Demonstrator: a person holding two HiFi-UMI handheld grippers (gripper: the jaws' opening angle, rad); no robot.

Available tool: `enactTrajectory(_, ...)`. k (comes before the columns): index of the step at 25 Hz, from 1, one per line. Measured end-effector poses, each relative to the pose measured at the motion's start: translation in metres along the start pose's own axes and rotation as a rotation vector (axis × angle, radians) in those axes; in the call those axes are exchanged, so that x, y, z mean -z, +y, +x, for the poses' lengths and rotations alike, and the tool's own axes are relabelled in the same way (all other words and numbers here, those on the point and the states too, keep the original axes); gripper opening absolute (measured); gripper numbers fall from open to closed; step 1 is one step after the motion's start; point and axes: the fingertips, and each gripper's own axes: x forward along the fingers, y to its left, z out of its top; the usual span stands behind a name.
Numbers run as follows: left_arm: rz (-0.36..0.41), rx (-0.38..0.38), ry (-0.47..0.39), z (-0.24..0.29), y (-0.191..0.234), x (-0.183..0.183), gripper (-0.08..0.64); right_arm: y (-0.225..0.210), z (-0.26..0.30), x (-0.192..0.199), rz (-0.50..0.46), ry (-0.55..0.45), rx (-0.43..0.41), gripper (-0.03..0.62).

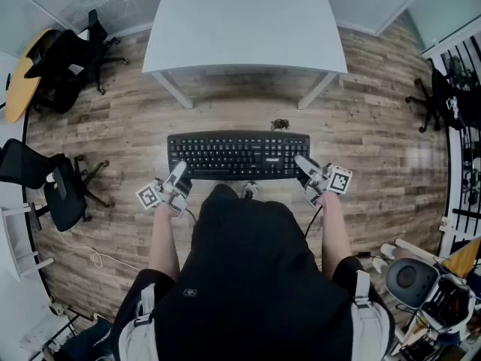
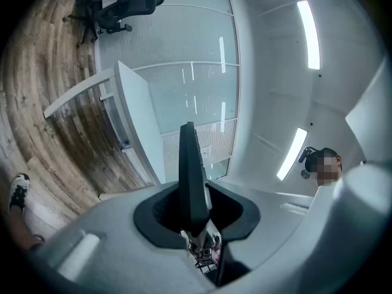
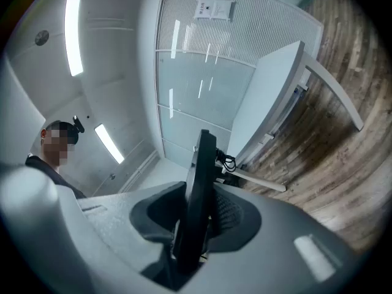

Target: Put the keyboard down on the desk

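Observation:
A black keyboard hangs level in the air over the wood floor, short of the white desk. My left gripper is shut on its near left corner. My right gripper is shut on its near right corner. In the left gripper view the keyboard runs edge-on up out of the left gripper, with the desk beyond it. The right gripper view shows the same: the keyboard edge-on in the right gripper, and the desk behind.
Black office chairs stand at the left and at the right. A small dark cable bundle lies on the floor just past the keyboard. A yellow tabletop shows at the far left, with equipment at the lower right.

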Motion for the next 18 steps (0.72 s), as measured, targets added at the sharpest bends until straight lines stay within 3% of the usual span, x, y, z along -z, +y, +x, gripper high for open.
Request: enactTrajectory(18, -0.005, -0.024, 0.035, 0.007, 0.006, -0.002, 0.081, -0.01, 0.003, 0.003, 0.006, 0.047, 0.068, 0.121)
